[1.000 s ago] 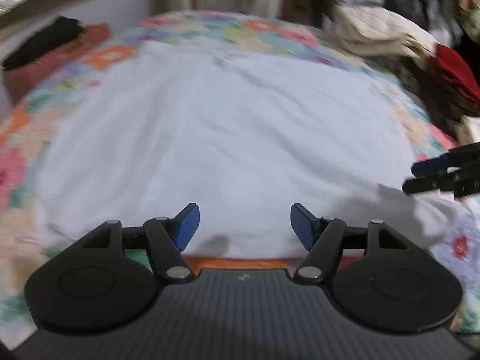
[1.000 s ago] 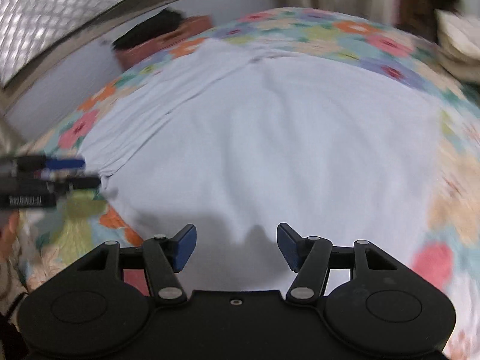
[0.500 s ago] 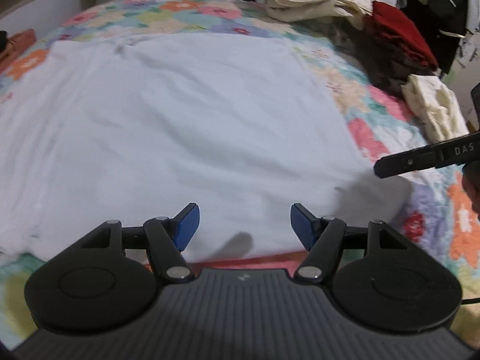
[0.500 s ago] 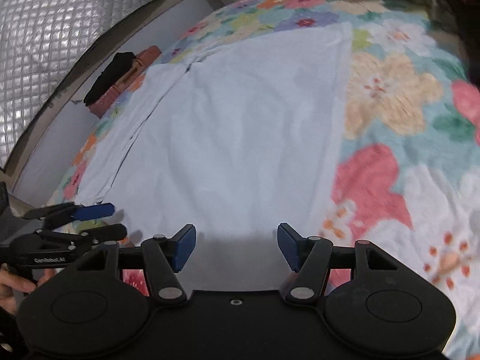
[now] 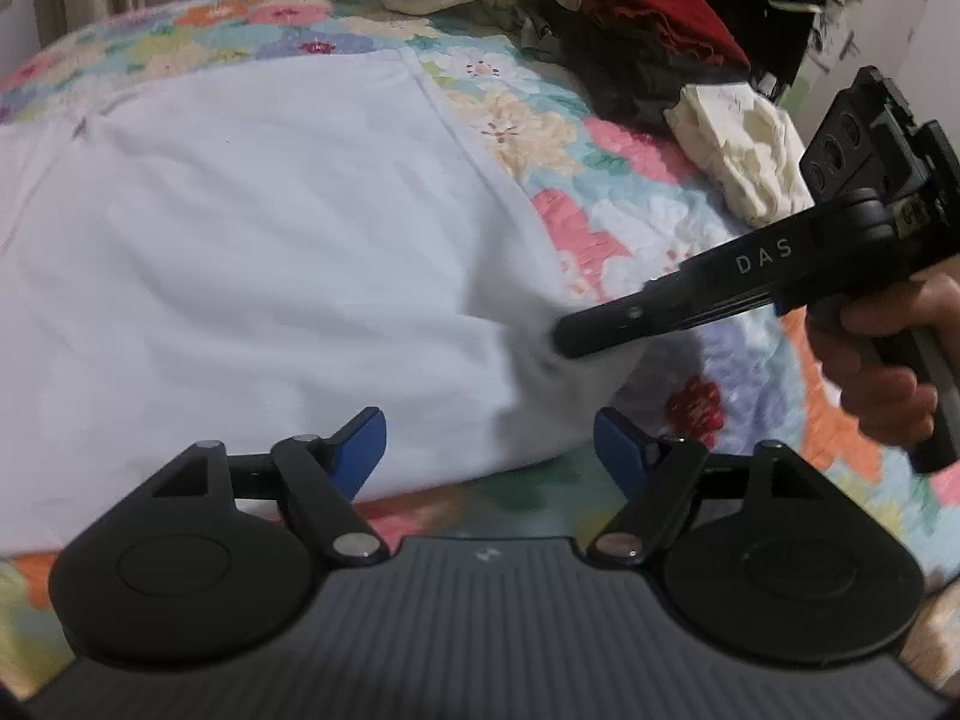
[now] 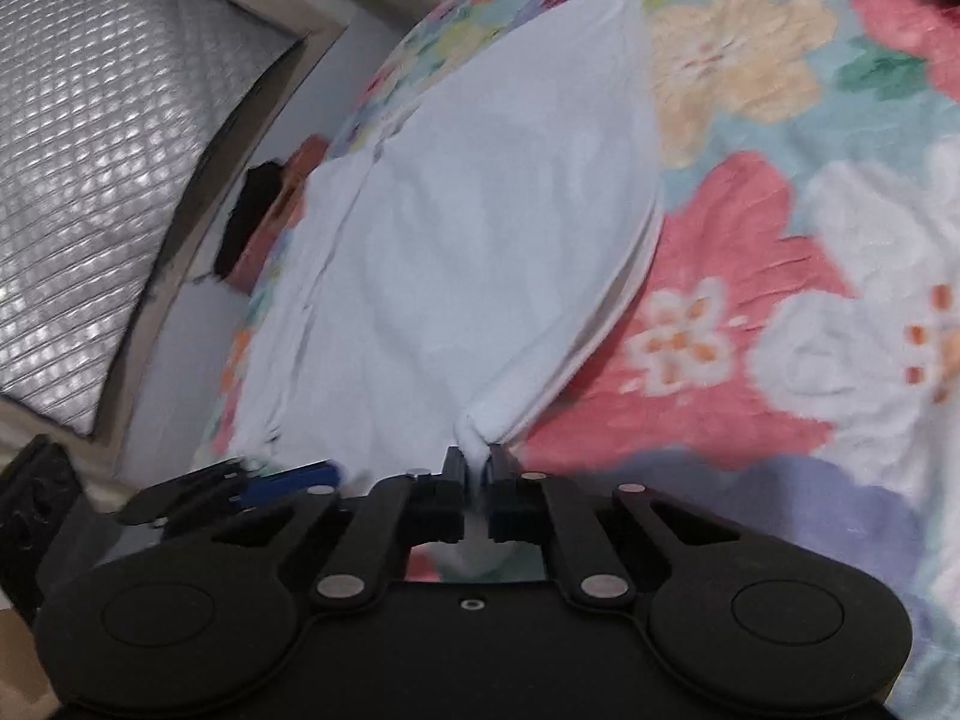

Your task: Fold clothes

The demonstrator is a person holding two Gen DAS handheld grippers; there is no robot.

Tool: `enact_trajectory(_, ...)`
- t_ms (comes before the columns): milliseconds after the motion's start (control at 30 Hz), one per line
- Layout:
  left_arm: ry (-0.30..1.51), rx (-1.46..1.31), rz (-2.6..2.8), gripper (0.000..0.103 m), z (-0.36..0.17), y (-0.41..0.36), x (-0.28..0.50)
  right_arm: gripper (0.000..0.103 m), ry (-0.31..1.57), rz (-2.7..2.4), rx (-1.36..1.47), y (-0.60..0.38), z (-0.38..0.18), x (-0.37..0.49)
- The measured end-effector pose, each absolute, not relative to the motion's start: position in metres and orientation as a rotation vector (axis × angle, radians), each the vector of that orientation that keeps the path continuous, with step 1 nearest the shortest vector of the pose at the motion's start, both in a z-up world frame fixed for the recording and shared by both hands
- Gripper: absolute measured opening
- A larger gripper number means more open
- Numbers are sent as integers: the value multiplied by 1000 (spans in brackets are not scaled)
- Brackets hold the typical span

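In the left wrist view, the left gripper (image 5: 489,441) hangs released, blue pads spread over the near hem of the white garment (image 5: 270,252), which lies flat on the floral quilt (image 5: 606,180); clothes are piled far right. In the right wrist view, the right gripper (image 6: 477,465) is clenched on the garment's near right corner.

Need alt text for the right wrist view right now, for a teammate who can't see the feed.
The right gripper is shut on a bunched corner of the pale blue garment, which lies spread over a floral quilt. The left gripper, blue-tipped and blurred, sits at the lower left by the garment's near edge. A quilted silver panel fills the upper left.
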State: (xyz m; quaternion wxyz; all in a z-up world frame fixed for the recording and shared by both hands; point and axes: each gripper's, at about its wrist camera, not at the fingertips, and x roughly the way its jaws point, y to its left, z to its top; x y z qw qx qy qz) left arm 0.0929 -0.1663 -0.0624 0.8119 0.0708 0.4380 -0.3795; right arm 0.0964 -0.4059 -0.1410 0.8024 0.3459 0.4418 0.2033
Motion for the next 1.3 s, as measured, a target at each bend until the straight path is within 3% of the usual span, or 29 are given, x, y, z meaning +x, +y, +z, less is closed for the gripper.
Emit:
enact_trajectory(300,799,241,-877,77,-53,-194,85,8,883,543,716,-380,-102,116)
enact_trajectory(333,778,236,-857,73,-53,-193,87,8,884,546,721,-380,-101,118)
enact_trajectory(367,774,234,-848,67,-54,-193,91,8,888,546,728,-380,-100,120)
enact_trajectory(433,819,274,-848,16,-59,-196,102,8,897,548,747,-380,-100,124)
enact_trajectory(500,820,320,-833,12,-63,-197,106,8,910,542,762,-381,-102,127)
enact_trajectory(1233,748,255,-767,7,-64,-178,121,8,937,565,764,-376,-104,142)
enact_trajectory(1300,743,243,-734,7,-64,-174,124,12,933,567,775,-376,-105,145)
